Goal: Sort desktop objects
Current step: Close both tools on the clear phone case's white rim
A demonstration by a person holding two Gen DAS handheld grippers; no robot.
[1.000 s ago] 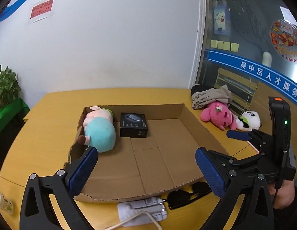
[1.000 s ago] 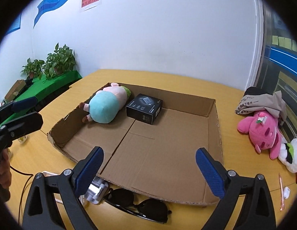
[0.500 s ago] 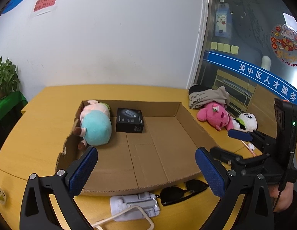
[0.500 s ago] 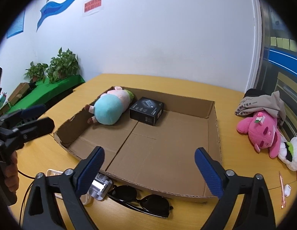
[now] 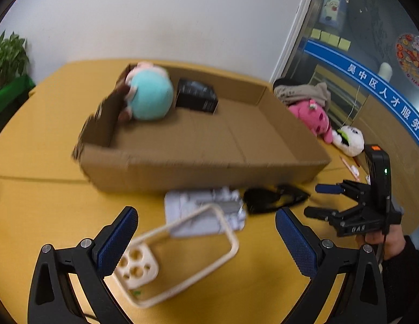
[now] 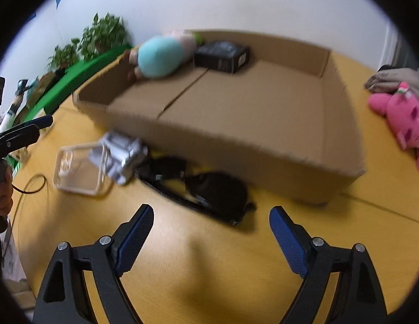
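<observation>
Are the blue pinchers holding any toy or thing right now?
No, nothing is held. The left gripper hangs open above the phone case, and the right gripper is open near the sunglasses.

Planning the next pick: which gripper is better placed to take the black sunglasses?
Right. The right gripper is open with the sunglasses just ahead between its fingers; the left gripper faces the phone case.

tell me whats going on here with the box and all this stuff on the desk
A person is sorting desk items into a cardboard box, one claw in each hand. The left claw hangs open over a clear phone case; the right claw is open just short of black sunglasses. A teal plush and black carton lie inside.
</observation>
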